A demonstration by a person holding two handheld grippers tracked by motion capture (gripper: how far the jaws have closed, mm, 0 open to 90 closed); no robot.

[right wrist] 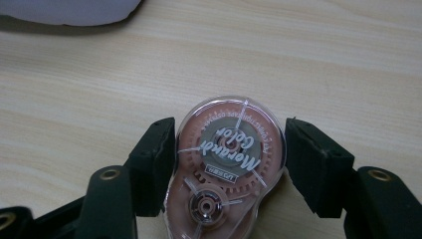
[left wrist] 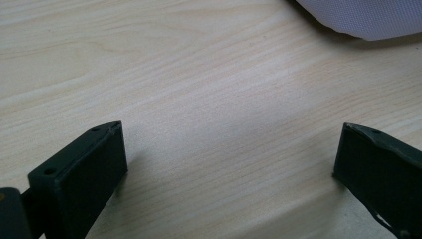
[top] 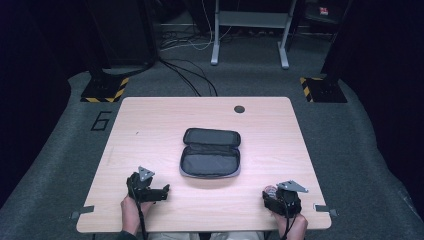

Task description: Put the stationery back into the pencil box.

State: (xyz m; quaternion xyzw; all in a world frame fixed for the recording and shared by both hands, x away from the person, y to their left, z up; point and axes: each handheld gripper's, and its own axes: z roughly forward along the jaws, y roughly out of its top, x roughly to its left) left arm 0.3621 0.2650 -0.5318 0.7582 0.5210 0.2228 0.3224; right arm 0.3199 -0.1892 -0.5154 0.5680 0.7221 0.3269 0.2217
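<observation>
An open dark zip pouch (top: 210, 152) lies flat mid-table, its grey lining facing up; a pale corner of it shows in the left gripper view (left wrist: 368, 17) and the right gripper view (right wrist: 69, 10). My right gripper (right wrist: 230, 144) is shut on a clear pink correction tape dispenser (right wrist: 226, 164), with both jaws pressed against its sides, near the table's front right (top: 270, 192). At the front left, my left gripper (top: 166, 190) rests low over bare wood with its jaws wide apart (left wrist: 229, 149) and nothing between them, a short way left of the pouch.
The light wooden table (top: 150, 125) has a round cable hole (top: 239, 109) near its far edge. On the carpet beyond stand two striped black bases (top: 105, 90) (top: 322, 89), loose cables (top: 192, 75) and a grey desk frame (top: 250, 30).
</observation>
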